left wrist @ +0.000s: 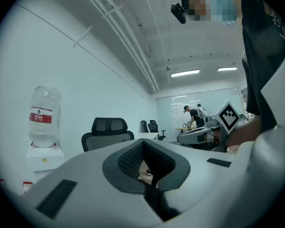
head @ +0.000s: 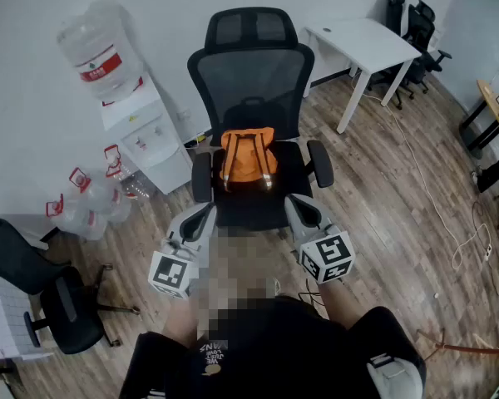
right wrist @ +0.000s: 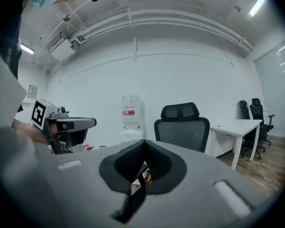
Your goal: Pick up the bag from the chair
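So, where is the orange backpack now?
In the head view, the orange backpack sits centrally on the black office chair, against its backrest; the water dispenser stands left of the chair.

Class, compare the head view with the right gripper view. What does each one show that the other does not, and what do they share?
Only the head view shows the whole orange bag, the white cable on the floor, and the right gripper from outside with its marker cube.

Only the right gripper view shows the ceiling pipes and a strip light.

Both show the black office chair, the water dispenser, the white table and the left gripper.
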`<state>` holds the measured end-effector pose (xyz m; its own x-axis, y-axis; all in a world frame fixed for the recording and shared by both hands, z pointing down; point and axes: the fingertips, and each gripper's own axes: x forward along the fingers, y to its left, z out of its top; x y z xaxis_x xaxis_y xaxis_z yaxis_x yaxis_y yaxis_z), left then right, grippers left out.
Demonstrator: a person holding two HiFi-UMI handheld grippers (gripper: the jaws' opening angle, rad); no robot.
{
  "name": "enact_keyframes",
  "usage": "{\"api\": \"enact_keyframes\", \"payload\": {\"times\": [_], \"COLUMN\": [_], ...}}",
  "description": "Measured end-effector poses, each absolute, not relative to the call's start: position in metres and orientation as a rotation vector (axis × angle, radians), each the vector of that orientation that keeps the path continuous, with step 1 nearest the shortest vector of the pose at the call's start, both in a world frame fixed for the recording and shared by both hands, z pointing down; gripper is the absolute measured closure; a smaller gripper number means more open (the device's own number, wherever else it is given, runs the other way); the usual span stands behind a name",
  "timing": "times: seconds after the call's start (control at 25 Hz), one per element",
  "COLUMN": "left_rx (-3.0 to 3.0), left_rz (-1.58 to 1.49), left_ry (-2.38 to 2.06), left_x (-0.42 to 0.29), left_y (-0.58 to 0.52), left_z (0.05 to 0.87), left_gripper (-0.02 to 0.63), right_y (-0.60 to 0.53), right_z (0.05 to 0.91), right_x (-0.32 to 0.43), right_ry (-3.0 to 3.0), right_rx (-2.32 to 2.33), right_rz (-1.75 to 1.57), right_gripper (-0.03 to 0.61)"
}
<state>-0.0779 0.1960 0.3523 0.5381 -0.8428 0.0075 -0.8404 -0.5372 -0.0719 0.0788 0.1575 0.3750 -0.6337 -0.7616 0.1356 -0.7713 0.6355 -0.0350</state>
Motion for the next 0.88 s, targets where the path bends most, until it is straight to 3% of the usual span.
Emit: {"api": "enact_keyframes", "payload": {"times": [0.88], "left_rx": [-2.808], "left_rz": [-0.023], "left_ry": [1.392], "left_x": [-0.101], "left_y": [0.212], "left_z": [0.371], "left_gripper": [0.607], "right_y": [0.177], "right_z": [0.384], "right_x": [0.062], "right_ry": [-2.685], "right_rx": [1.407], "right_rz": [0.168], "right_gripper": [0.58]}}
